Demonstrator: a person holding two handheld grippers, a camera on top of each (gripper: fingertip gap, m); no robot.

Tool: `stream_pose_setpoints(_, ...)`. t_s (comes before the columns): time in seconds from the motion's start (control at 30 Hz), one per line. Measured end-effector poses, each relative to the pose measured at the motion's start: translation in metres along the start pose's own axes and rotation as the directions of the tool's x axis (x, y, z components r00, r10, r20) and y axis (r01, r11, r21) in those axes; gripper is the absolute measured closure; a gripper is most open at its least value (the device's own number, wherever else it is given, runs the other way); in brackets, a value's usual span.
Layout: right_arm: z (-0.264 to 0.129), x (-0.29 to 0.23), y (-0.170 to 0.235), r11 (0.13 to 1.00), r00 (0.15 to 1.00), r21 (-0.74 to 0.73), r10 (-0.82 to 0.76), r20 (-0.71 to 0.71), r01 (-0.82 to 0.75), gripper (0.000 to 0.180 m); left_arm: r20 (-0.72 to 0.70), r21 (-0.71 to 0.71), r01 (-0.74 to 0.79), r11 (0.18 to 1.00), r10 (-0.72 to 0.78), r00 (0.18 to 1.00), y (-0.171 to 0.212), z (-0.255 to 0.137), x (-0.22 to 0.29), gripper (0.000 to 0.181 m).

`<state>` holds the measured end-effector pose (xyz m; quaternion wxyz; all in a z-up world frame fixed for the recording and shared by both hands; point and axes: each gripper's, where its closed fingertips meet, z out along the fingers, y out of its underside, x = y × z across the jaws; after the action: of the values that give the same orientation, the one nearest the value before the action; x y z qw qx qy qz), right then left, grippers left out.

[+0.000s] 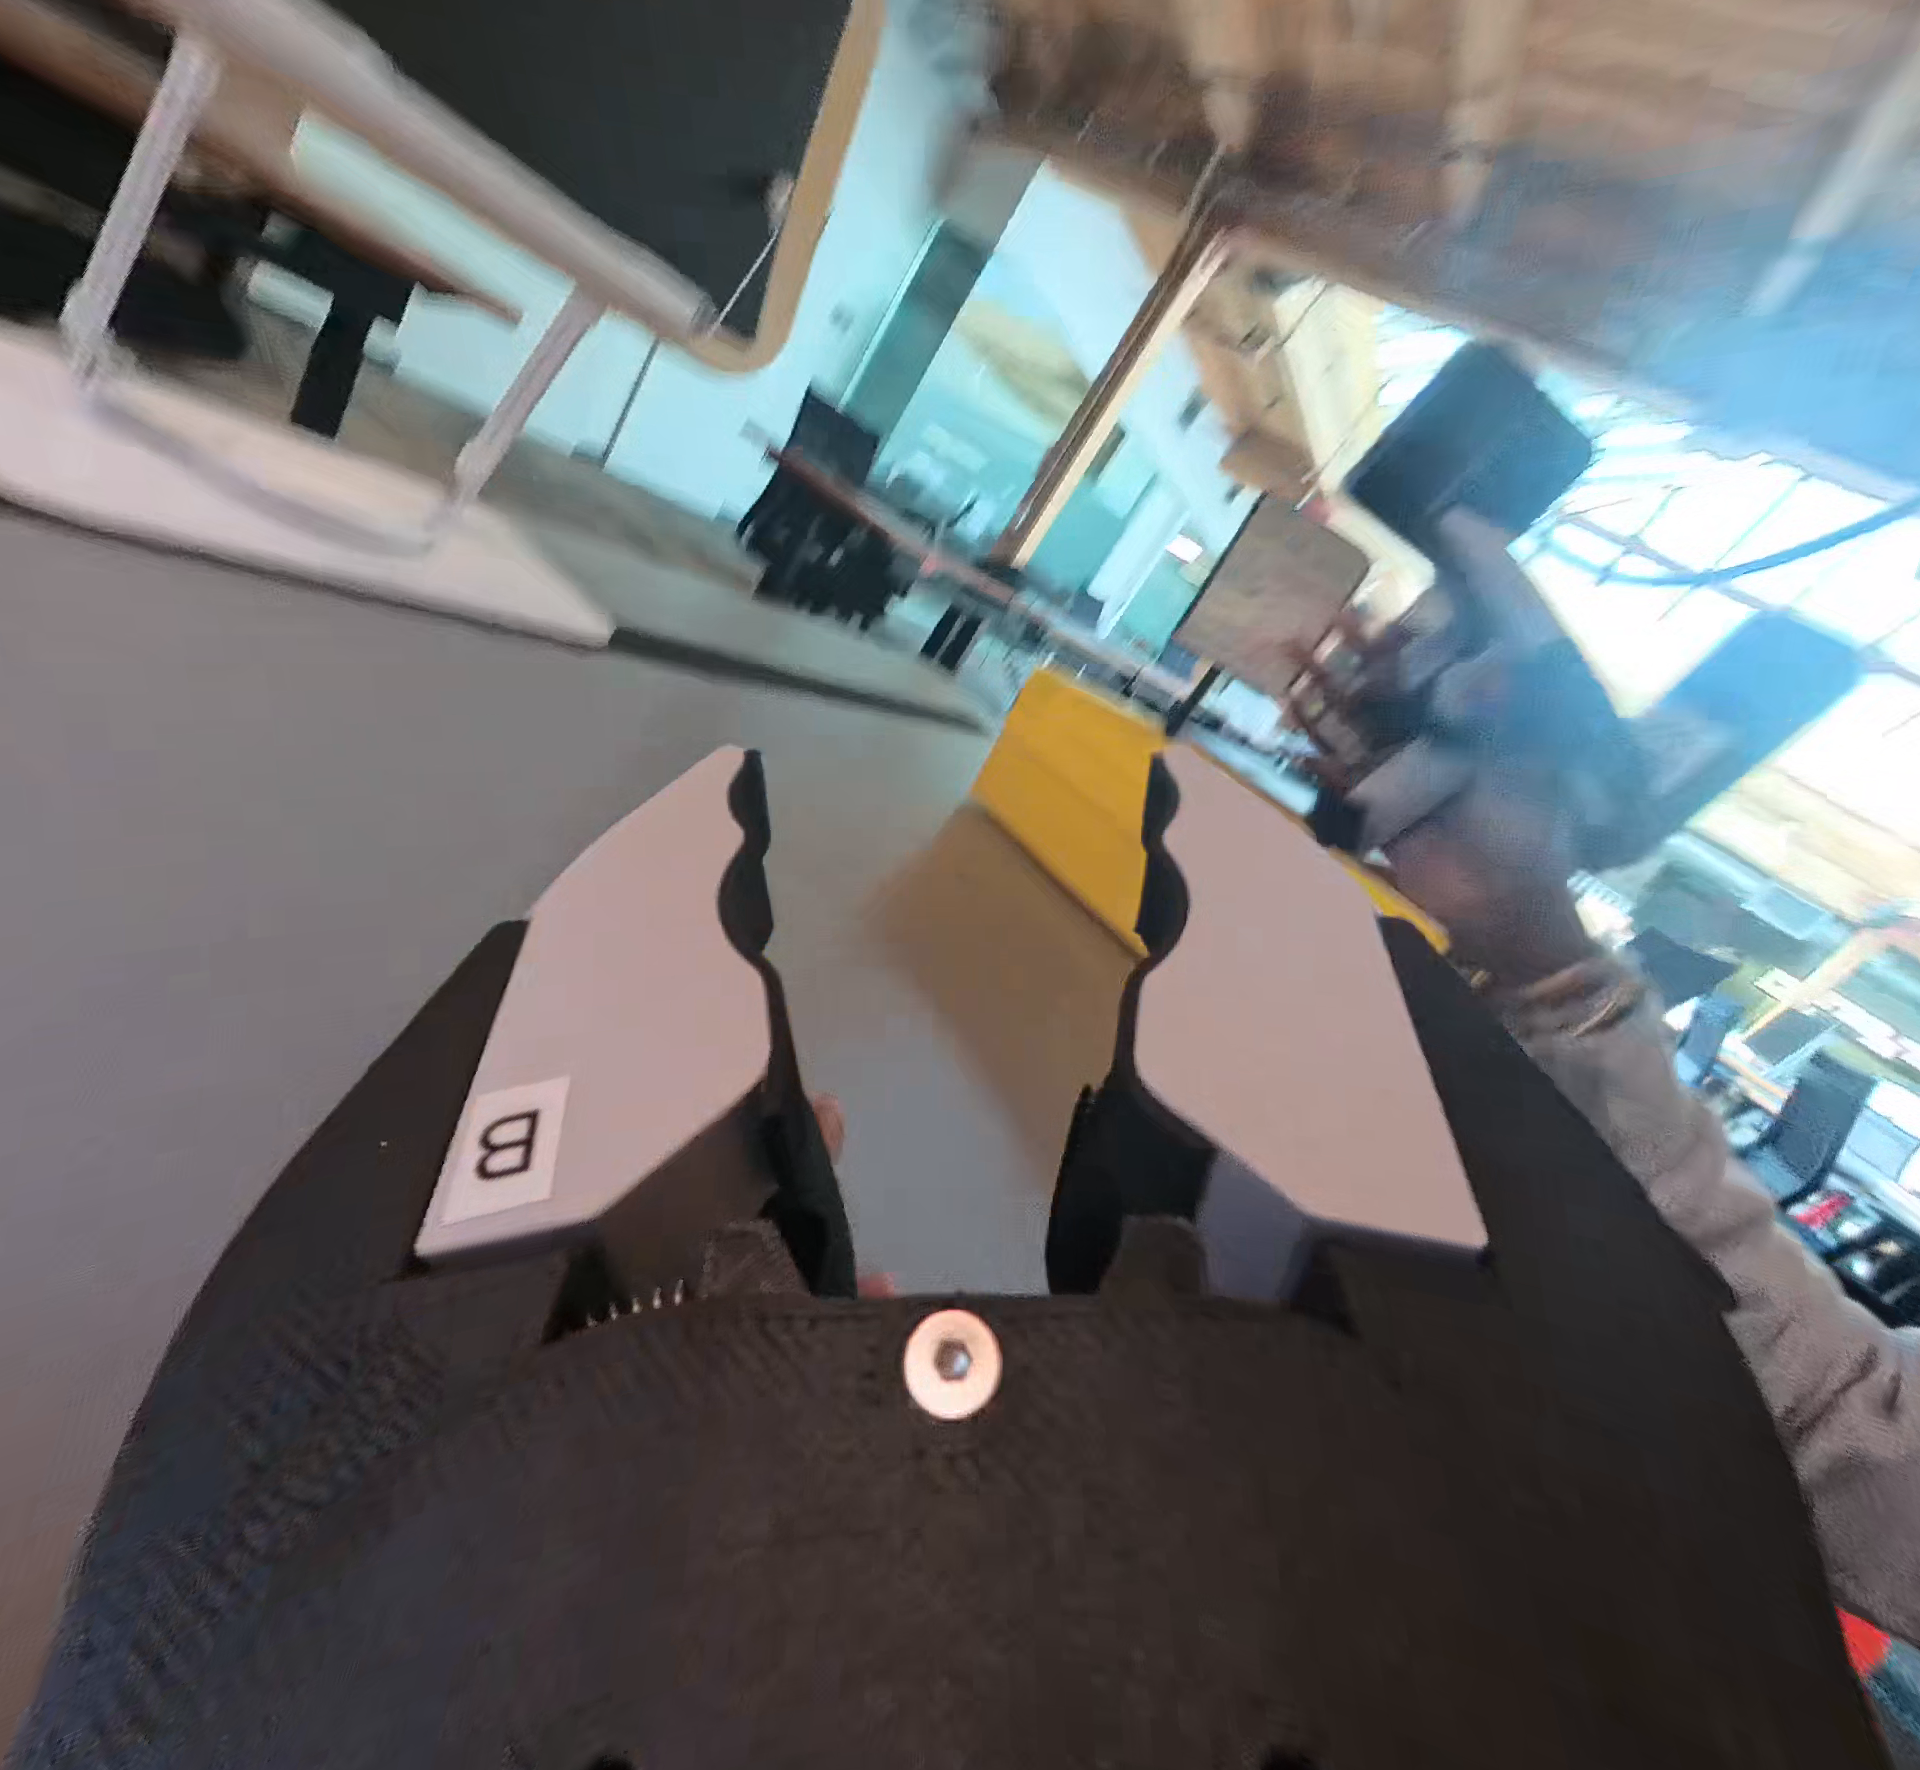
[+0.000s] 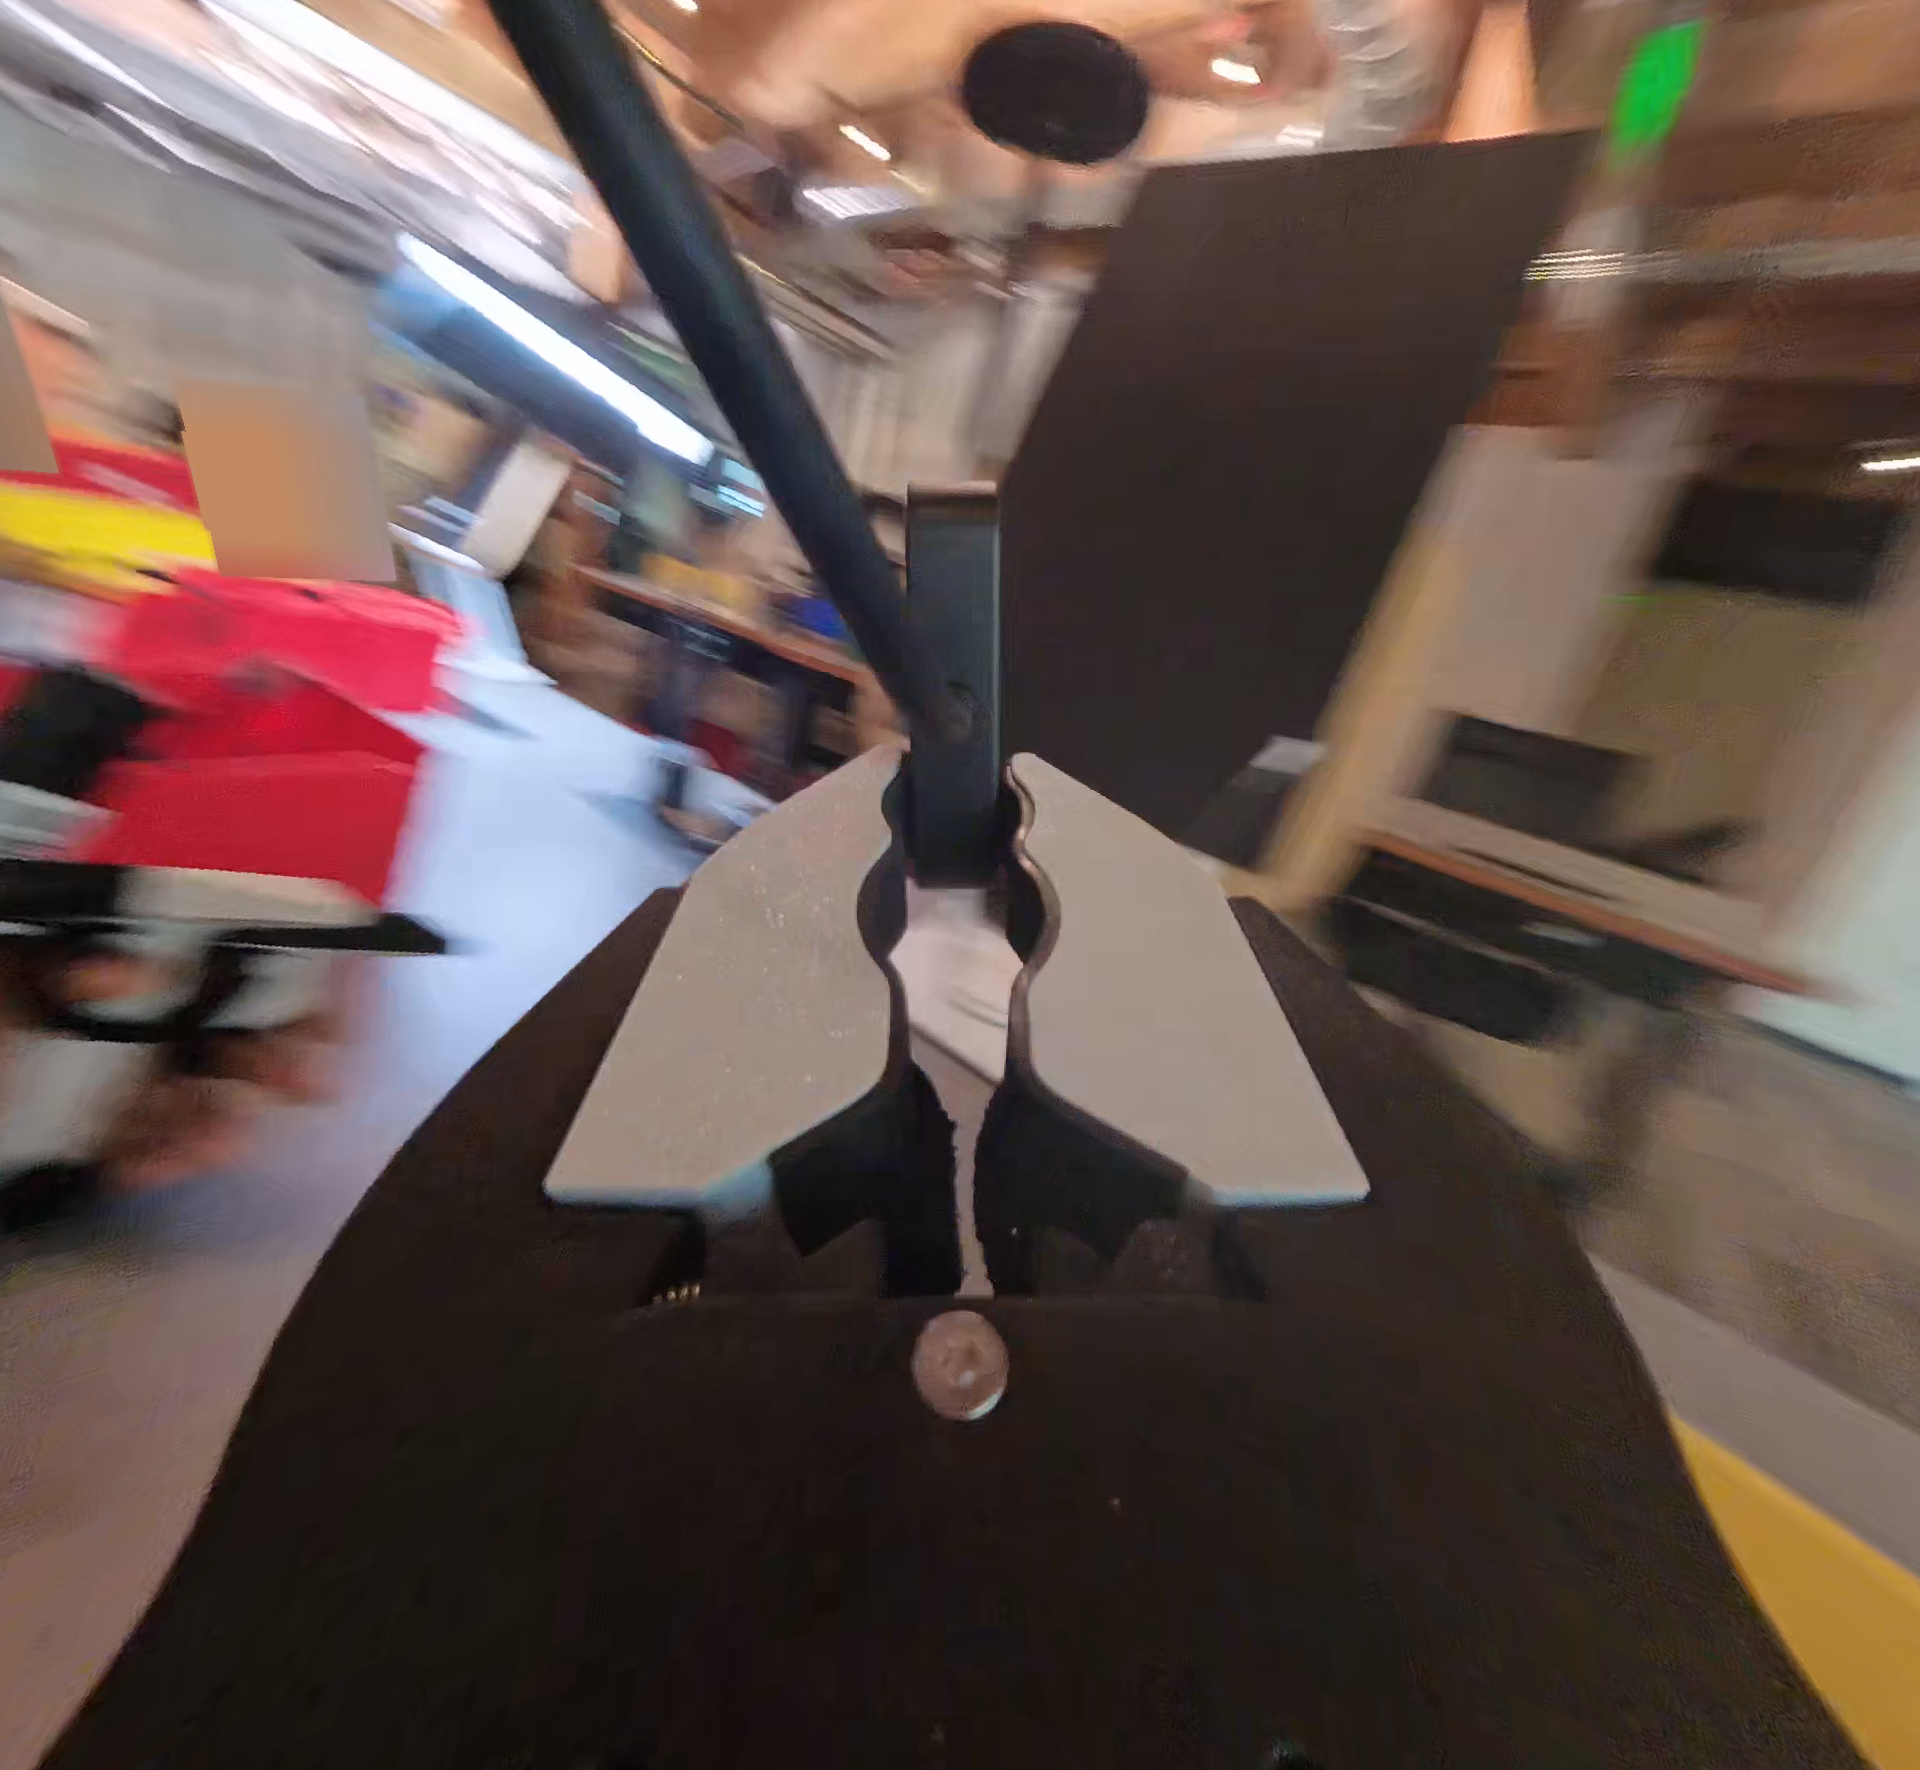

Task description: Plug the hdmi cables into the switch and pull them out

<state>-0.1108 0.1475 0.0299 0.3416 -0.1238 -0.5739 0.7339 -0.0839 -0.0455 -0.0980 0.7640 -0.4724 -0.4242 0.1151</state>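
The right gripper (image 2: 954, 764) pinches a black cable plug (image 2: 951, 681) at its fingertips, the left gripper (image 1: 951, 764) is spread and empty over the grey table (image 1: 260, 785); the switch is unseen, so keep the plug level before inserting.

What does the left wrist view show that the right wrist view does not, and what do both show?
Only the left wrist view: the left tool open and empty above a grey table, and the person's hand holding the other tool farther off.

Only the right wrist view: the right tool shut on a black HDMI plug, its cable running up to the left.

Both: a yellow surface and motion blur.
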Motion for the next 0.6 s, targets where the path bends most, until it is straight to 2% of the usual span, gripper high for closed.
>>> stream_pose_setpoints(0.03,-0.013,0.029,-0.002,0.994,0.989,-0.058,-0.093,-0.113,0.087,0.166,0.042,-0.074,0.013,0.997,-0.01,0.999,0.012,0.001,-0.008,0.113)
stream_pose_setpoints(0.1,-0.042,0.08,0.001,0.976,0.944,-0.175,-0.177,-0.279,0.131,0.166,0.059,-0.206,0.043,0.978,-0.032,0.998,0.032,0.003,-0.011,0.113)
stream_pose_setpoints(0.23,-0.097,0.152,0.042,0.916,0.865,-0.401,-0.174,-0.47,-0.034,0.166,-0.003,-0.302,0.057,0.952,-0.061,0.998,0.046,0.006,0.0,0.115)
stream_pose_setpoints(0.4,-0.138,0.179,0.116,0.735,0.844,-0.638,-0.175,-0.507,-0.231,0.166,0.008,-0.282,0.068,0.957,-0.069,0.998,0.044,0.004,-0.002,0.115)
stream_pose_setpoints(0.5,-0.144,0.177,0.138,0.671,0.857,-0.688,-0.152,-0.493,-0.277,0.165,0.007,-0.293,0.066,0.954,-0.067,0.998,0.045,0.004,-0.002,0.115)
stream_pose_setpoints(0.6,-0.15,0.177,0.151,0.609,0.863,-0.749,-0.201,-0.464,-0.261,0.165,0.002,-0.307,0.058,0.95,-0.06,0.998,0.047,0.004,0.0,0.115)
